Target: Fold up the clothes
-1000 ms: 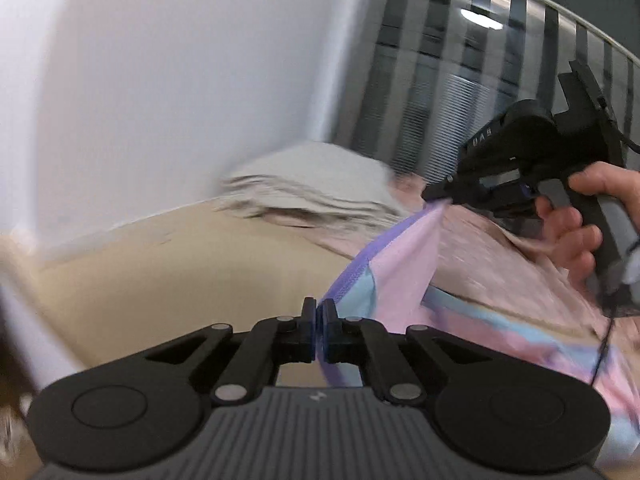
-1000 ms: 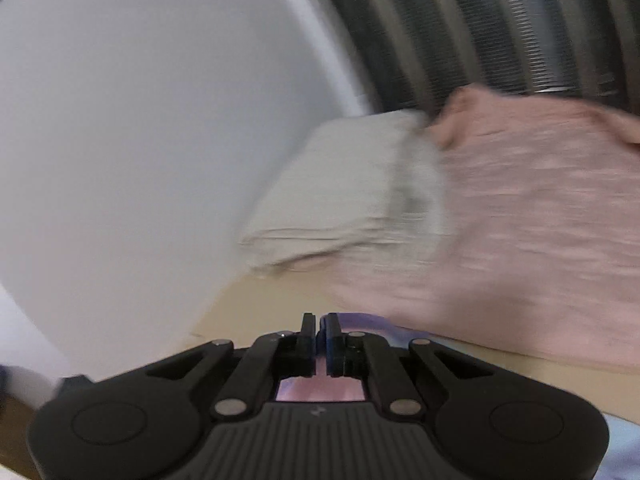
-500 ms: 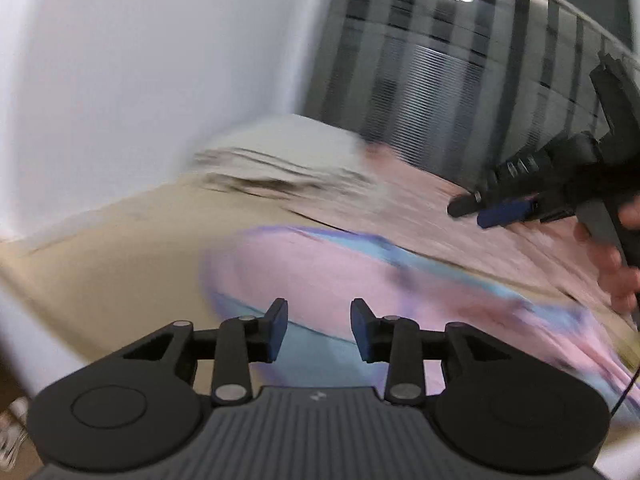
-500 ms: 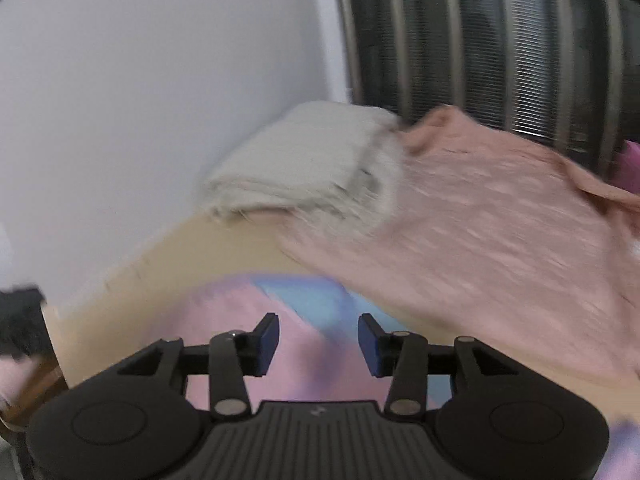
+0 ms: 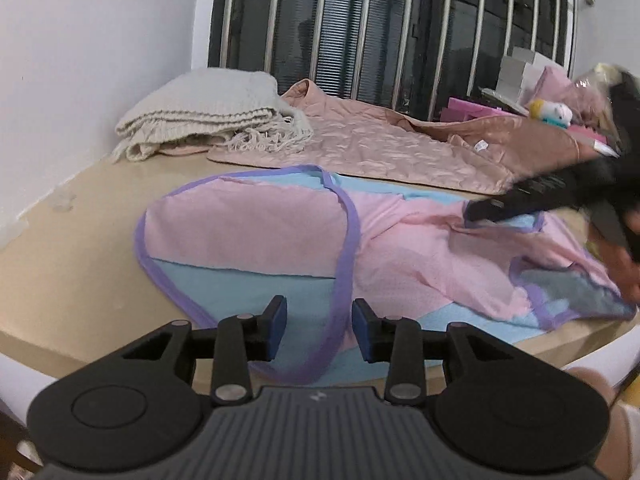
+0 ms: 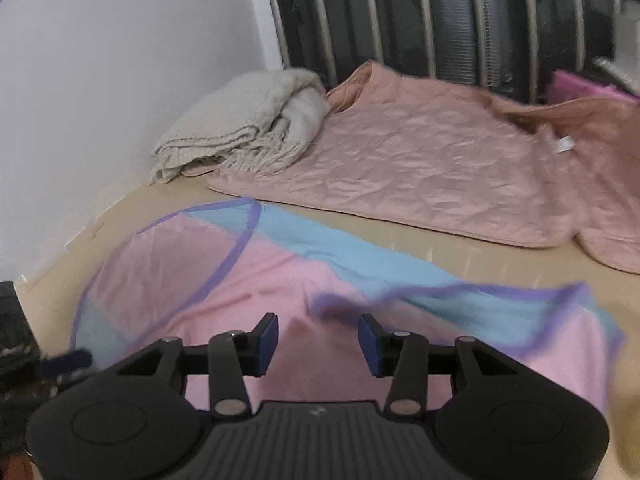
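Observation:
A pink and light-blue garment (image 5: 280, 236) with purple trim lies spread and partly folded over on the tan table (image 5: 80, 240). It also shows in the right wrist view (image 6: 320, 280). My left gripper (image 5: 320, 330) is open and empty above the garment's near edge. My right gripper (image 6: 318, 344) is open and empty over the garment's pink middle. The right gripper also shows blurred in the left wrist view (image 5: 560, 196), low over the garment's right part.
A folded cream knit blanket (image 5: 208, 116) lies at the back left by the white wall. A salmon quilted garment (image 5: 380, 148) lies spread behind. Pink boxes and a small plush toy (image 5: 552, 112) sit at the back right before a barred window.
Both grippers were shut on the garment's purple edge and held it up. They have opened and let go. The garment now lies on the table and both grippers have drawn back.

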A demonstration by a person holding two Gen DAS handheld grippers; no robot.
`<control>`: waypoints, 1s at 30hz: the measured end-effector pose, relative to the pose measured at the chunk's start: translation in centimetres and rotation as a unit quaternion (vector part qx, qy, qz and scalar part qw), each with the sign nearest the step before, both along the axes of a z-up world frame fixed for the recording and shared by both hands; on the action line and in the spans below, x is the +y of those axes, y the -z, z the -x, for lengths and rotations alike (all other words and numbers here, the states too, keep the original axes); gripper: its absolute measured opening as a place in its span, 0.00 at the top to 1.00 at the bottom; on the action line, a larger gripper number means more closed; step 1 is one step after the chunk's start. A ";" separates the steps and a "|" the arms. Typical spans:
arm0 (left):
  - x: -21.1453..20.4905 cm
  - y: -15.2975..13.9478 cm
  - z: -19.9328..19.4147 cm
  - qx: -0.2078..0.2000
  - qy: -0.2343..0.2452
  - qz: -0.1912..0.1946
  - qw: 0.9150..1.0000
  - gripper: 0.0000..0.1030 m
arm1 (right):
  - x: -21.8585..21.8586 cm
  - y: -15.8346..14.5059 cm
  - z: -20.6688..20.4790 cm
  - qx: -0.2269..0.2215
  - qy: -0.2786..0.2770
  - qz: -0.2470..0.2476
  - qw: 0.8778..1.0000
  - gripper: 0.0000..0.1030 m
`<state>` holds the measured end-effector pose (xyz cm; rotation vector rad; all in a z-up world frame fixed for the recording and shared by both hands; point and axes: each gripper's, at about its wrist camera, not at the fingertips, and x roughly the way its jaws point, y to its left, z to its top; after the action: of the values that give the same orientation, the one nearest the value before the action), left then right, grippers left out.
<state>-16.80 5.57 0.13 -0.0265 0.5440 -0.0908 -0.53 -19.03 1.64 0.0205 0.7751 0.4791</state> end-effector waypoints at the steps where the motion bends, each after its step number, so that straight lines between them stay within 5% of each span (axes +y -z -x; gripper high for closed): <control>1: -0.1 0.0 0.0 -0.001 0.000 -0.009 1.000 0.65 | 0.3 0.3 -1.3 0.006 0.003 0.002 1.000 0.97; 7: 0.2 -0.2 -0.2 0.007 -0.002 -0.015 1.000 0.64 | -0.2 0.2 -6.5 -0.008 0.056 0.009 0.998 0.89; 10: 0.9 -0.6 0.1 0.009 0.012 0.018 1.000 0.63 | -1.9 -1.0 -2.9 -0.008 0.040 -0.008 0.999 0.52; 11: 1.0 -0.7 0.3 0.008 0.021 0.029 0.999 0.62 | -2.4 -1.3 -1.3 -0.011 0.032 -0.012 0.999 0.51; 14: 0.9 -0.8 0.1 0.015 0.045 0.042 0.998 0.61 | -2.8 -0.7 3.7 0.010 0.004 -0.029 1.000 0.55; 19: -0.2 -0.3 -0.7 0.017 0.058 0.006 0.998 0.62 | -1.2 1.2 7.5 0.005 -0.009 -0.039 0.999 0.73; 21: -0.3 -0.3 -0.7 0.016 0.061 -0.004 0.998 0.62 | -0.4 1.4 8.1 -0.020 -0.005 -0.016 1.000 0.96; 22: -0.3 -0.2 -0.6 0.015 0.061 -0.006 0.998 0.62 | -0.4 1.2 8.5 -0.029 -0.002 -0.006 1.000 0.99; 27: 0.2 -0.1 -0.4 0.013 0.059 -0.009 0.998 0.62 | -3.7 -0.2 10.0 -0.051 0.041 0.009 0.998 0.99; 30: 0.1 -0.3 -0.6 0.019 0.060 -0.012 0.998 0.62 | -4.7 -0.5 10.7 -0.053 0.042 0.002 0.998 0.87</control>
<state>-16.18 5.63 0.46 0.0283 0.5836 -0.2011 -11.23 -23.74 2.14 0.0228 0.6687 0.3962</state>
